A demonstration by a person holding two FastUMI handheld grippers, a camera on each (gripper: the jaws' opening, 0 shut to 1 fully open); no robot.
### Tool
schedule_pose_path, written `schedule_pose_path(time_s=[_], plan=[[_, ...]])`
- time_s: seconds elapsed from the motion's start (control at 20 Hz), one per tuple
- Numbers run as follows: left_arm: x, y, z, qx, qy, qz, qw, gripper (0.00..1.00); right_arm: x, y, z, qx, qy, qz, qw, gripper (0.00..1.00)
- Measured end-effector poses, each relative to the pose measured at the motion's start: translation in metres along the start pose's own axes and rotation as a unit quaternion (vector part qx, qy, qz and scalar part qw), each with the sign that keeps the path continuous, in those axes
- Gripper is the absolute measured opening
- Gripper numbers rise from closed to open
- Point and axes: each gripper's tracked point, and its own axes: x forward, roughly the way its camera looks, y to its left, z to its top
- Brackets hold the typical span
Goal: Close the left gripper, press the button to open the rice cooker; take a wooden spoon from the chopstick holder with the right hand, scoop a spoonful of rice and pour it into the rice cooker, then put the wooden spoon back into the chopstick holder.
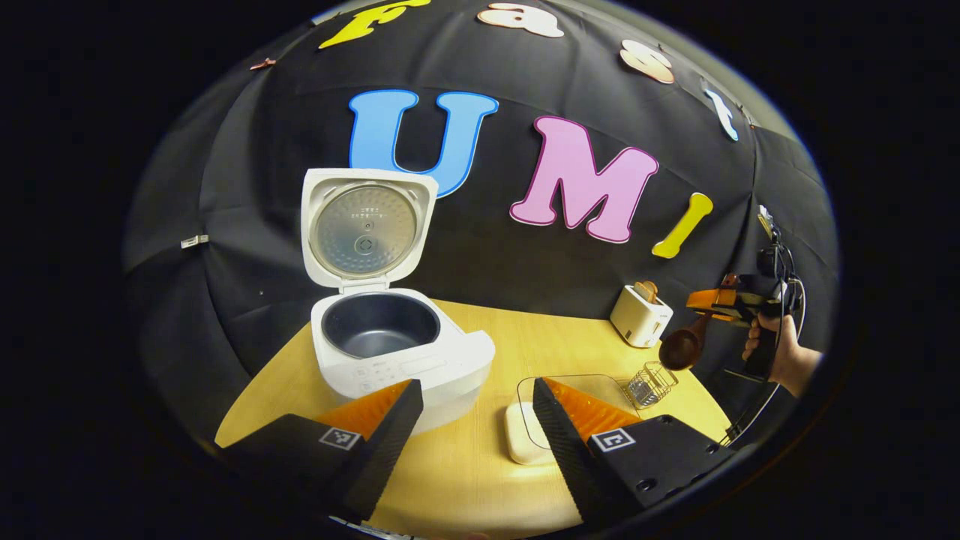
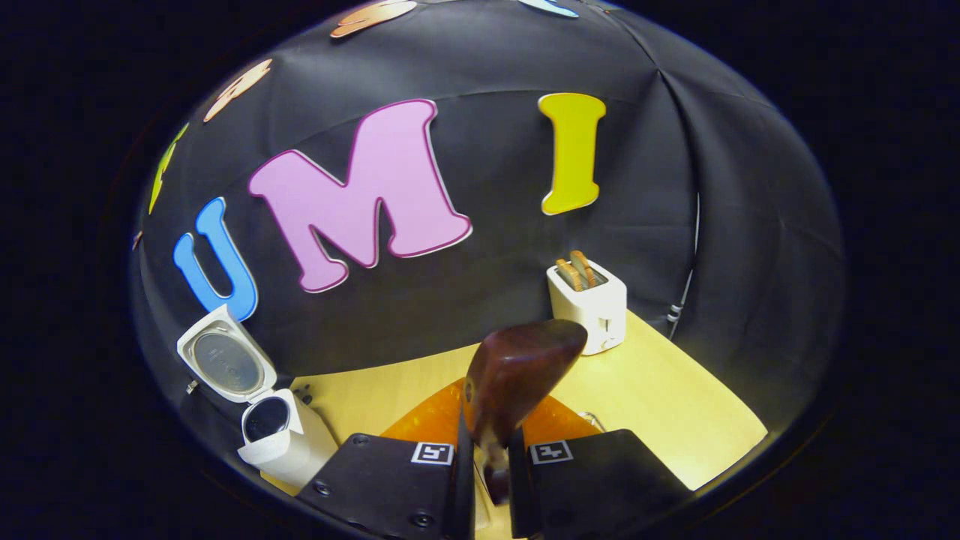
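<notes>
The white rice cooker (image 1: 397, 360) stands open, lid (image 1: 366, 226) upright and the dark inner pot (image 1: 380, 324) bare. My left gripper (image 1: 472, 427) is open just in front of it, holding nothing. At the far right a hand holds my right gripper (image 1: 711, 301), shut on the handle of the dark wooden spoon (image 1: 681, 349), whose bowl hangs just above the wire chopstick holder (image 1: 651, 384). In the right gripper view the spoon (image 2: 517, 367) sticks up between the shut fingers of the right gripper (image 2: 487, 472). A clear container (image 1: 592, 386) with a white part lies behind my left gripper's right finger.
A white toaster (image 1: 640, 315) with bread in its slots stands at the back right of the wooden table (image 1: 465, 465), also seen as the toaster (image 2: 589, 304). The open rice cooker (image 2: 281, 439) sits at the lower left of the right gripper view.
</notes>
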Motion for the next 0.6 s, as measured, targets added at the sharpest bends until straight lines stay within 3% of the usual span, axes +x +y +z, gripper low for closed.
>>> schedule_pose_path(time_s=[0.35,0.6], plan=[[-0.007,0.025,0.006,0.030,0.003,-0.008,1.000,0.96,0.006,0.058,-0.076,0.006,0.018,0.008,1.000,0.22],[-0.003,0.032,0.005,0.052,0.007,-0.020,0.998,0.96,0.014,0.064,-0.120,-0.018,0.028,-0.005,0.999,0.22]])
